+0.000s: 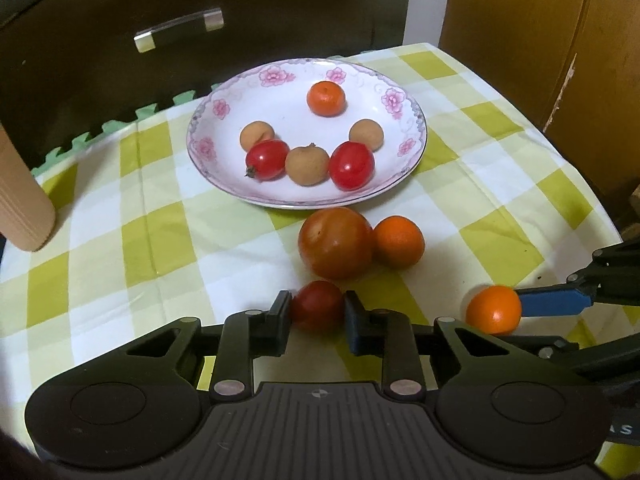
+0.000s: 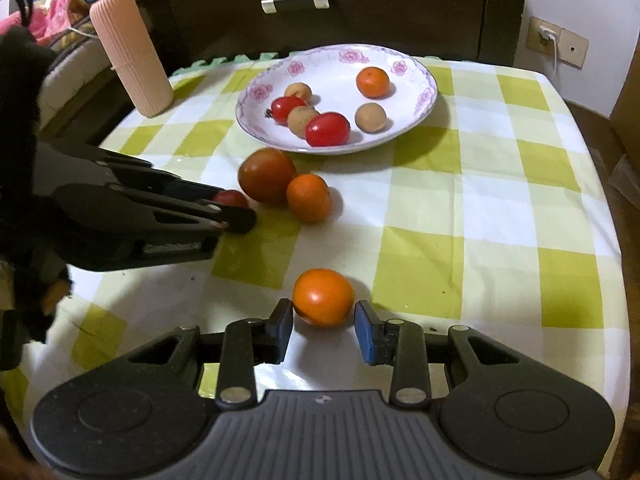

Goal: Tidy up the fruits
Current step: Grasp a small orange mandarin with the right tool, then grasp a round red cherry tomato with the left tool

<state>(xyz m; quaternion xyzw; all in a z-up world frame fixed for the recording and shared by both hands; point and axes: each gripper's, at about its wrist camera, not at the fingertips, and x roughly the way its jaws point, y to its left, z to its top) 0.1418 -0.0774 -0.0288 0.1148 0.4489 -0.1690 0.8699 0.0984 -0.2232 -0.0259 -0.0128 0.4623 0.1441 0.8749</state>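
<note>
Step in hand: both grippers picking loose fruit off the checked cloth point(image 2: 460, 216) for the plate point(image 1: 224, 184); next, lift and carry there.

Left gripper point(image 1: 316, 312): jaws pinching a small red tomato point(image 1: 316, 304).

Right gripper point(image 2: 324, 320): jaws spread, flanking an orange point(image 2: 322, 296), left pad touching.

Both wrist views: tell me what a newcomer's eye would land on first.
The flowered plate at the far side of the checked cloth, holding small fruits. Nearer, the left tongs grip a small red tomato, and the right tongs bracket an orange, seemingly not yet clamped.
</note>
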